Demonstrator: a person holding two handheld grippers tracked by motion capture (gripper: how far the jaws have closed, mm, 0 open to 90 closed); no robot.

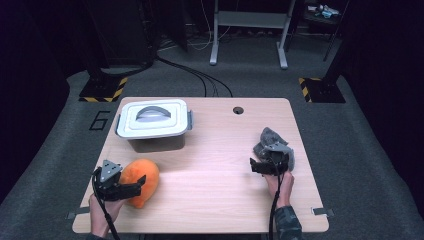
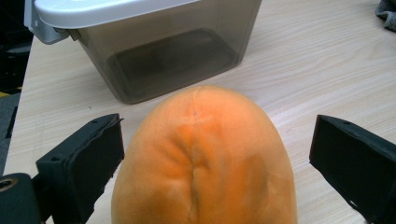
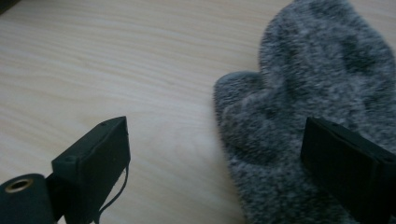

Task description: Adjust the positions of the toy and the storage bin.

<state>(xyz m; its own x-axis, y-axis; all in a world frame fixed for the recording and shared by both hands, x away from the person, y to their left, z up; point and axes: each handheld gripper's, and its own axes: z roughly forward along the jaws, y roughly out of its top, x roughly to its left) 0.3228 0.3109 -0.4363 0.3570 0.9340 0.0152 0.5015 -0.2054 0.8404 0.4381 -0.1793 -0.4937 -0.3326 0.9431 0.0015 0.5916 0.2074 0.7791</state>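
The left gripper [image 2: 212, 154] stands with its jaws spread wide, an orange plush toy [image 2: 203, 158] lying between them with a gap of bare wood showing on either side, so nothing presses on it. The toy is round and soft, with a seam running down its middle; it rests on the table [image 1: 210, 165] near the person's left front corner. The right gripper [image 3: 215, 158] is likewise spread apart, 1 jaw over bare wood and the other over a grey fuzzy cloth [image 3: 303, 93], which sits crumpled near the table's right edge (its far end runs out of the right gripper view). Whether that jaw touches the cloth is hard to make out, and the toy's near end is cut off at the bottom of the left gripper view. Just beyond the toy stands a smoky clear bin [image 1: 155, 142] with a white lid [image 1: 152, 117] on it, well apart from the cloth
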